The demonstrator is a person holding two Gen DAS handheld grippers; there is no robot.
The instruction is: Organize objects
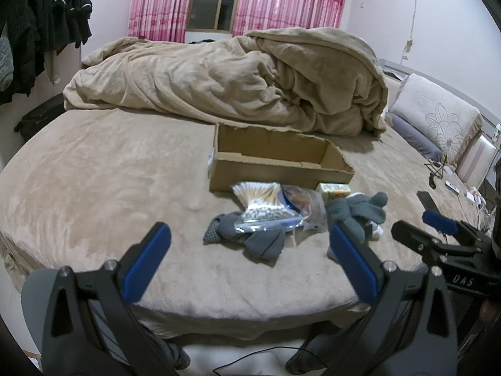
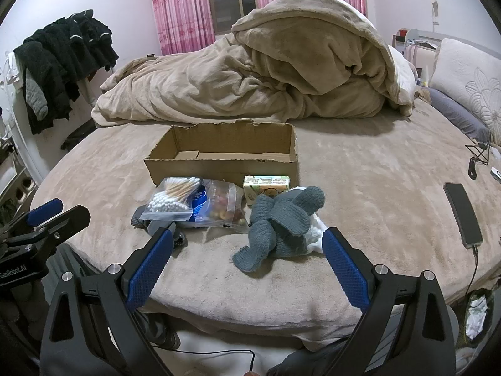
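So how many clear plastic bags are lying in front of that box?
2: the cotton-swab bag on the left, overlapping the snack bag to its right, both before the cardboard box. More may hide underneath.

On the beige plush bed (image 2: 360,172) stands one open brown cardboard box (image 2: 225,156), and in front of it lie one clear zip bag of wooden cotton swabs (image 2: 173,199), one clear zip bag of small red and yellow pieces (image 2: 224,206), one blue-labelled packet (image 2: 198,203) half hidden between those two, and one small green and yellow carton (image 2: 267,188). There are two grey knitted pieces, one bundled in front of the carton (image 2: 278,222) and one flatter with a dotted patch under the bags (image 1: 250,239), though whether each is a single glove or sock cannot be told. Further off are one crumpled beige duvet (image 2: 250,78), one black phone (image 2: 463,216), two pink floral curtains (image 2: 181,9) and two two-finger grippers with blue pads, the left (image 1: 247,258) and the right (image 2: 247,261).
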